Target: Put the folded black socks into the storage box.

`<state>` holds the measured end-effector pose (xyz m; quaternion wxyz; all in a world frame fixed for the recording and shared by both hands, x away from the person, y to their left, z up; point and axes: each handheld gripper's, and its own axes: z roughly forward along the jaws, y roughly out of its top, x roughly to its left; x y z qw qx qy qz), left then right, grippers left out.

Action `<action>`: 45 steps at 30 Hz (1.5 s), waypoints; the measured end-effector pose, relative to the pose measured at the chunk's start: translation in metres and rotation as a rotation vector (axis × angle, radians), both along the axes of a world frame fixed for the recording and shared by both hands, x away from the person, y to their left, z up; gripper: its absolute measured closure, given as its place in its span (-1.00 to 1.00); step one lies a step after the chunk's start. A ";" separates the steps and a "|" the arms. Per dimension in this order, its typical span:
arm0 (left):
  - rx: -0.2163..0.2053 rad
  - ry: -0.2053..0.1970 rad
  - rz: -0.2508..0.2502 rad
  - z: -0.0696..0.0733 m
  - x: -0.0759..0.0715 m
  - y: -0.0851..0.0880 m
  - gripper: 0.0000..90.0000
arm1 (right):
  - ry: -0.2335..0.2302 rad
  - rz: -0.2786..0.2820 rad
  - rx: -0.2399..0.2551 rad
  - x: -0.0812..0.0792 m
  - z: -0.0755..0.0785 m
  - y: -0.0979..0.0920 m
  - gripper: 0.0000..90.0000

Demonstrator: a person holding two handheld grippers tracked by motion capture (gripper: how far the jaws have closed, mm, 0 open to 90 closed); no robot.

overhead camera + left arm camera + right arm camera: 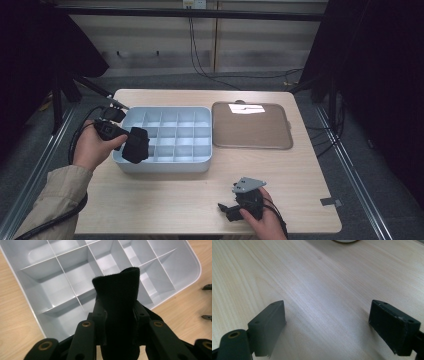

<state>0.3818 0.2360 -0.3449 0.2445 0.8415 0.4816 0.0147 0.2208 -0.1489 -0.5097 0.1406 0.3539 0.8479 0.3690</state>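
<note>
— Across the desk (165,200), what takes up the most room?

— At the far edge, left of middle, sits a pale grey compartment box (165,167), its grid of cells bare as far as I can see. Just beside it, toward the far right corner, a flat brown tray (252,127) lies with a strip of glare on it.

— And the hands?

— At the box's left side, the left gripper (131,142) is over the near-left corner of the box. Its jaws are clamped on a black rolled cloth (117,312), one pad pressed on each flank. The roll stands up between them in the left gripper view and hangs over the near-left cells, just above the rim; I cannot tell whether it touches the box.

— The other one?

— Down at the near edge, right of middle, the right gripper (225,209) rests low over bare wood, well apart from the box. Its jaws stand wide, with nothing between them but the desk surface in the right gripper view.

— Anything smaller?

— A small grey tab (331,202) lies by the near right corner of the desk.
</note>
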 end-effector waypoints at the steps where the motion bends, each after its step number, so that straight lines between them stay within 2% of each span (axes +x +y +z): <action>1: 0.002 0.004 -0.003 0.000 0.001 0.002 0.56 | 0.000 0.000 0.000 0.000 0.000 0.000 -0.70; 16: 0.018 -0.011 0.051 -0.009 0.011 0.017 0.55 | 0.000 0.000 0.000 0.000 0.000 0.000 -0.70; 21: 0.007 -0.004 0.086 -0.017 0.013 0.023 0.55 | 0.000 0.000 0.000 0.000 0.000 0.000 -0.70; 26: 0.026 -0.012 0.092 -0.023 0.014 0.026 0.55 | 0.000 0.000 0.000 0.000 0.000 0.000 -0.70; 31: 0.019 -0.011 0.123 -0.029 0.016 0.030 0.54 | 0.000 0.001 0.000 0.000 0.000 0.000 -0.70; 42: 0.031 0.013 0.132 -0.045 0.015 0.035 0.53 | 0.000 0.000 0.000 0.000 0.000 0.000 -0.70; 45: 0.049 0.016 0.133 -0.050 0.015 0.036 0.52 | 0.000 0.000 0.000 0.000 0.000 0.000 -0.70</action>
